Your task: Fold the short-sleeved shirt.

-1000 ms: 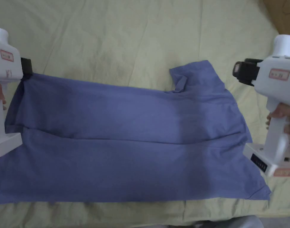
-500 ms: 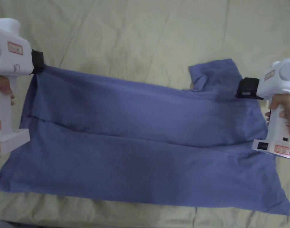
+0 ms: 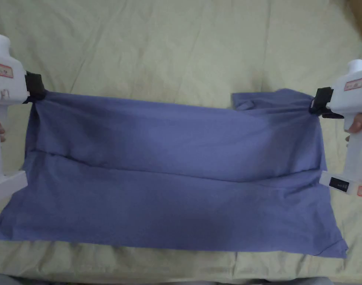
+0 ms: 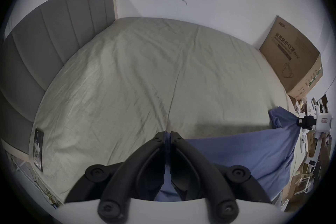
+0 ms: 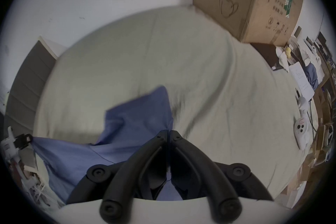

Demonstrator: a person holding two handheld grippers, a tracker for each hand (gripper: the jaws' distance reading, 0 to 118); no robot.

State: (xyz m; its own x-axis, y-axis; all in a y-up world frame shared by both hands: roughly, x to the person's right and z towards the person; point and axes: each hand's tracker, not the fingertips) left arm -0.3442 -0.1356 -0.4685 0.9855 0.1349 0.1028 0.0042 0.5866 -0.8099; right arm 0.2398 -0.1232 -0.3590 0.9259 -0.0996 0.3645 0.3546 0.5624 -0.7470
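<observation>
I have the blue short-sleeved cotton shirt point(image 3: 169, 178) stretched between both tools above the pale green bed sheet point(image 3: 176, 48). My left tool point(image 3: 41, 92) is clamped on its far left corner, my right tool point(image 3: 313, 104) pinches its far right corner; the near edge lies on the bed.

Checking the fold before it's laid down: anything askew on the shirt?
Yes. On the shirt, a sleeve flap beside the right gripper is bunched and juts past the taut top edge; the left gripper end looks clean.
</observation>
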